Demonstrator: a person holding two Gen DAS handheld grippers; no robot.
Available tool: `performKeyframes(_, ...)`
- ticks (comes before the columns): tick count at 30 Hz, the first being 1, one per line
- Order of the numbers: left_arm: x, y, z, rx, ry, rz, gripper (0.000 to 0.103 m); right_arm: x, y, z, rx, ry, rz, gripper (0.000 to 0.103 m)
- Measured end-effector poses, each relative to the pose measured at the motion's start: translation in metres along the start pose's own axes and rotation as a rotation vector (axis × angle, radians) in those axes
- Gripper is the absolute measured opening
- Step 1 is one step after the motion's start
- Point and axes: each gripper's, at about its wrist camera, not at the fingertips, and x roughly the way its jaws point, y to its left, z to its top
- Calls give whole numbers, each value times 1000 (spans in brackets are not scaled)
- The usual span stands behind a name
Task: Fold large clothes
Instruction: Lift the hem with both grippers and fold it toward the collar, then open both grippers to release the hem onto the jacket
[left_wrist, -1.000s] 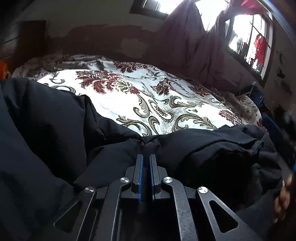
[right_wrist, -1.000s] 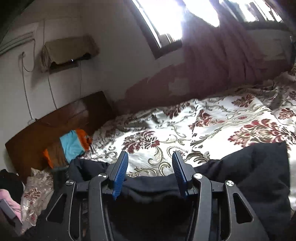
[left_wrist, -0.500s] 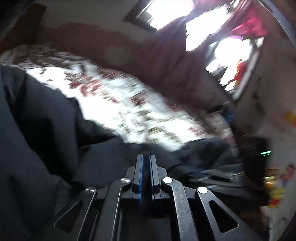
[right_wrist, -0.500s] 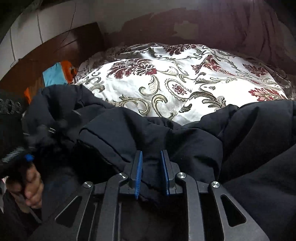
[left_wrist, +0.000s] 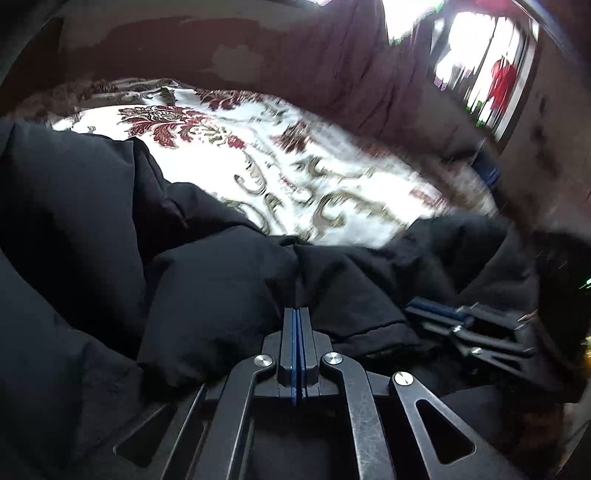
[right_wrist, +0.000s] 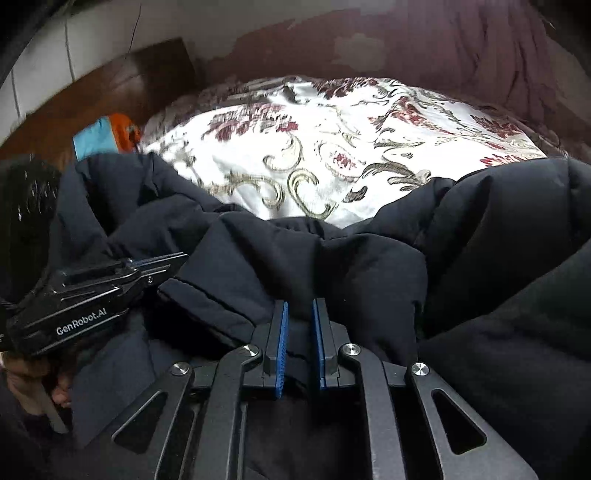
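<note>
A large black padded jacket (left_wrist: 207, 280) lies bunched on the near side of a bed and fills the lower half of both views (right_wrist: 317, 266). My left gripper (left_wrist: 296, 314) is shut, its blue pads pressed together at a fold of the jacket; whether cloth is pinched between them is hidden. My right gripper (right_wrist: 299, 314) is shut on a thick fold of the jacket near its hem. The left gripper also shows at the left of the right wrist view (right_wrist: 177, 258), and the right gripper at the right of the left wrist view (left_wrist: 417, 306).
The bed has a white bedspread (right_wrist: 332, 147) with red and gold floral print. A wooden headboard (right_wrist: 110, 96) and an orange and blue bundle (right_wrist: 107, 134) are at far left. Dark red curtains (left_wrist: 351, 66) and a bright window (left_wrist: 476, 74) stand behind the bed.
My right gripper came down from above the bed and closed on the jacket fold. The left gripper stayed shut and swung, so the right gripper now shows beside it.
</note>
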Motion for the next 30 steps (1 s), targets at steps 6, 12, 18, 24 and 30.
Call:
performKeyframes(6, 8, -3, -2, 54, 68, 123, 4, 8, 3, 1, -11, 21, -3, 11)
performKeyframes(12, 17, 6, -1, 31, 79, 121, 4, 31, -2, 0, 10, 48, -7, 10)
performKeyframes(18, 3, 13, -5, -26, 17, 30, 4, 18, 0, -3, 16, -6, 5, 12)
performKeyframes(24, -31, 17, -23, -139, -8, -3, 4, 1, 10, -3, -8, 0, -66, 17)
performKeyframes(30, -96, 7, -47, -137, -64, 71, 3, -30, -4, -13, 92, -22, -4, 32)
